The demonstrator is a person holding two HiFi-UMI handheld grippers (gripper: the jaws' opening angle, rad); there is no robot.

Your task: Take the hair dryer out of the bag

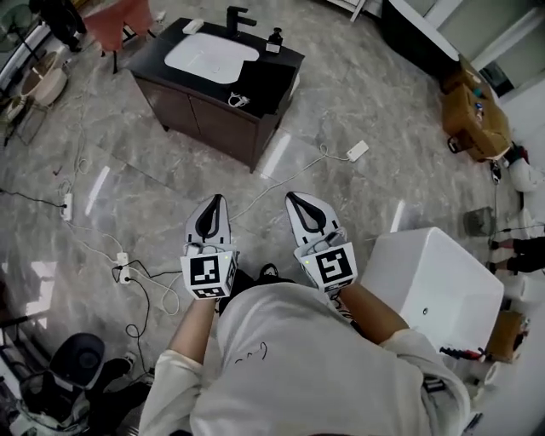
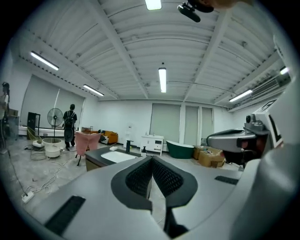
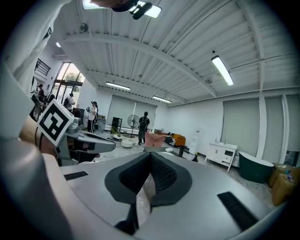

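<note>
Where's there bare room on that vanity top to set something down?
Only the dark counter strip left of the basin is bare. The right end is crowded: black bag, with soap bottle and faucet behind.

The right tongs (image 3: 151, 154) are closed, pads together, with nothing between them. The left tongs (image 3: 111, 144) sit just beside them at the left. Far behind, a person (image 3: 144, 124) stands by a fan (image 3: 133, 120). At the right stand a white cabinet (image 3: 225, 156) and a green tub (image 3: 255, 169).
</note>
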